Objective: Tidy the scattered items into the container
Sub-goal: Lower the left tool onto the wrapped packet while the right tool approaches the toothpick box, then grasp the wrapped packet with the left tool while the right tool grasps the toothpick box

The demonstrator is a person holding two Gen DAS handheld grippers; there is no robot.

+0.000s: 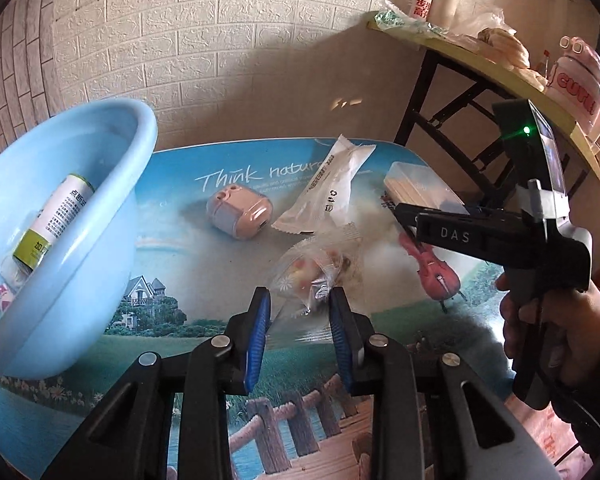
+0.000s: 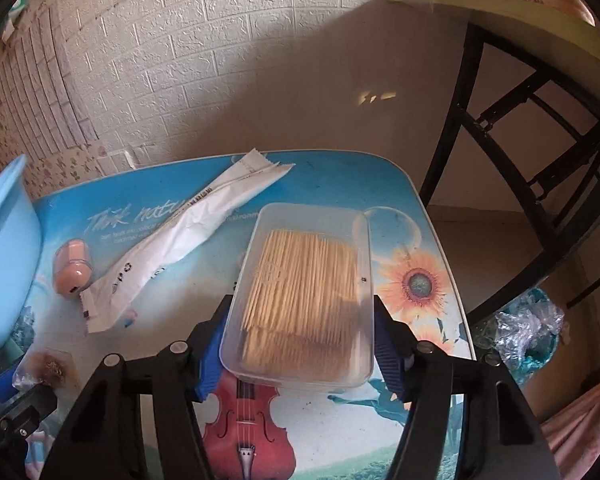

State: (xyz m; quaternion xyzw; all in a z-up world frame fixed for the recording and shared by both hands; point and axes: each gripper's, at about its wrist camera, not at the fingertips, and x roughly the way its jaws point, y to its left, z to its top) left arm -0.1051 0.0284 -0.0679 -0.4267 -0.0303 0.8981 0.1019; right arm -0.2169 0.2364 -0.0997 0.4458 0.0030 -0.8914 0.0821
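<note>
A light blue basin (image 1: 60, 208) stands at the table's left and holds a green-and-white bottle (image 1: 54, 224); its rim also shows in the right wrist view (image 2: 4, 248). My left gripper (image 1: 300, 312) is open, its blue pads either side of a clear snack bag (image 1: 316, 268). My right gripper (image 2: 300, 340) is open around a clear box of toothpicks (image 2: 304, 292), which lies on the table; the box also shows in the left wrist view (image 1: 420, 190). A pink sharpener (image 1: 238, 216) and a white wrapped packet (image 1: 332, 188) lie between them.
The low table (image 2: 412, 208) has a printed blue landscape top with a violin picture. A black-legged side table (image 1: 472, 92) with jars and bags stands at the right. A brick-pattern wall is behind. Crumpled plastic (image 2: 528, 328) lies on the floor at the right.
</note>
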